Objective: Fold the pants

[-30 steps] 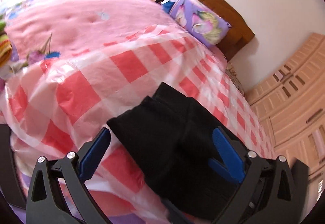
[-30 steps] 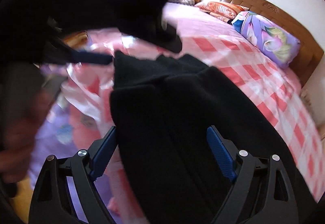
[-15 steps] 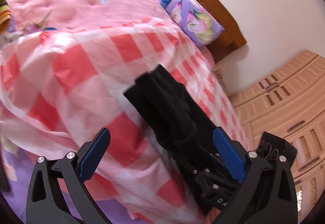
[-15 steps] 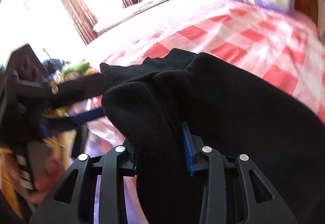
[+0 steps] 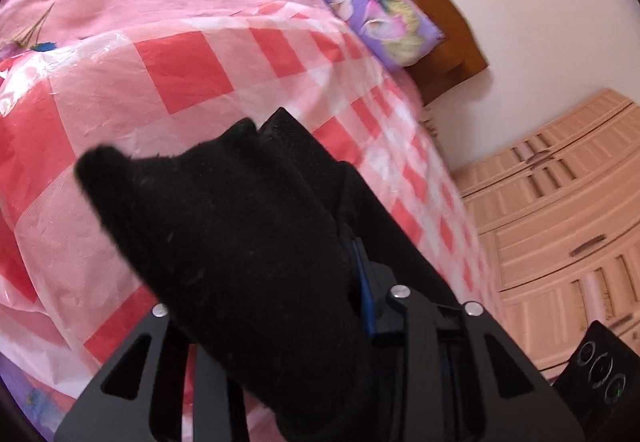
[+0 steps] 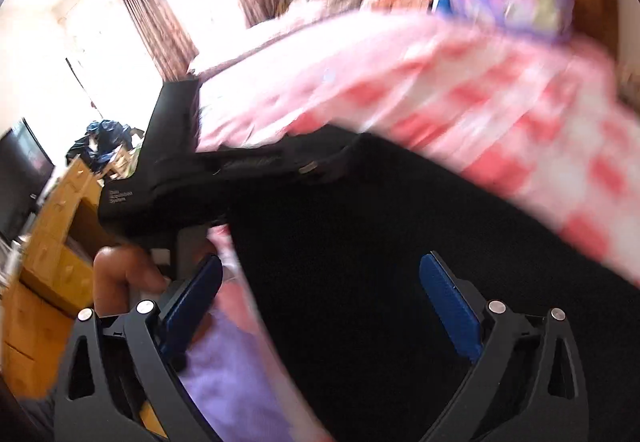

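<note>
The black pants (image 5: 224,209) lie folded on the pink checked bed cover (image 5: 180,69), and their near end is bunched up between the jaws of my left gripper (image 5: 272,282). Those jaws are closing, with the blue pad (image 5: 364,282) pressed against the cloth. In the right wrist view the pants (image 6: 360,242) spread as a dark mass ahead. My right gripper (image 6: 320,262) has its jaws opening wide over the cloth, its pads clear of it. The left gripper (image 6: 168,177) shows there at the pants' left end, with a hand (image 6: 120,270) below it.
A purple floral pillow (image 5: 380,21) leans on the wooden headboard (image 5: 448,41) at the far end of the bed. A light wooden wardrobe (image 5: 560,201) stands to the right. A wooden cabinet (image 6: 52,242) and curtains (image 6: 152,13) are off the bed's left side.
My left gripper went from wide open to clamped on the pants' near end. My right gripper closed on the cloth, then let go, opened wide and rolled.
</note>
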